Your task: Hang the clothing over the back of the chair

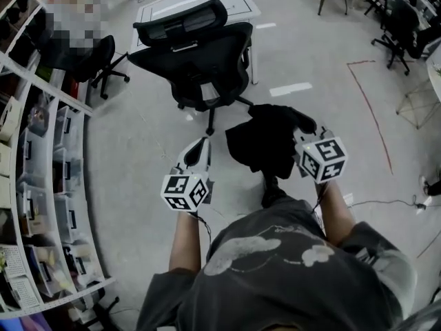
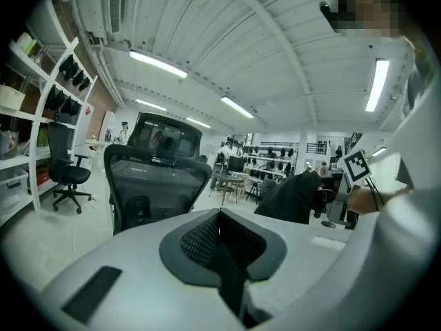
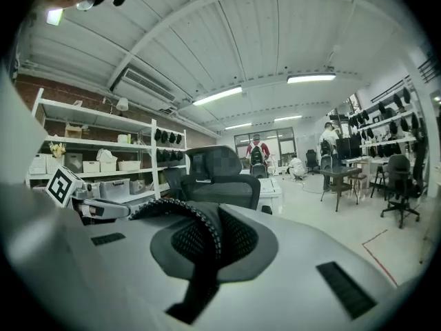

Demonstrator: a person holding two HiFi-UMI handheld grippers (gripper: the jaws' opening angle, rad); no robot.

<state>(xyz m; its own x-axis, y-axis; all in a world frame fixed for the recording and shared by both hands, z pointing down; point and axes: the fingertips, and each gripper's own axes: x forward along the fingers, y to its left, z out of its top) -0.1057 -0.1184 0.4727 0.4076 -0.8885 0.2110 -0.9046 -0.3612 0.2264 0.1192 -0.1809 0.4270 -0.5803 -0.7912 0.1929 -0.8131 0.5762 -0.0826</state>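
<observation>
Clothing (image 1: 265, 143), a soft black garment, hangs in loose folds from the right gripper (image 3: 210, 234). Its jaws are pressed together on a ribbed black edge of the fabric. The bundle is held above the floor (image 1: 138, 136), near the chair (image 1: 200, 67) and to the right of its seat, clear of the backrest.

The left gripper (image 2: 219, 229) is held beside it, apart from the cloth. Its dark textured pads are closed on each other with nothing between them.

The chair is a black office chair with a curved mesh back, a separate headrest on top and a spoked base. It faces away, so the top edge of its back is open to reach from this side. A white table (image 1: 172, 5) stands just behind it.

The floor is pale, smooth and bare between the person and the chair. White shelving (image 1: 41, 185) stacked with boxes runs along the floor's left edge. A thin red line (image 1: 368, 109) marks the floor to the right, well apart from the chair.
</observation>
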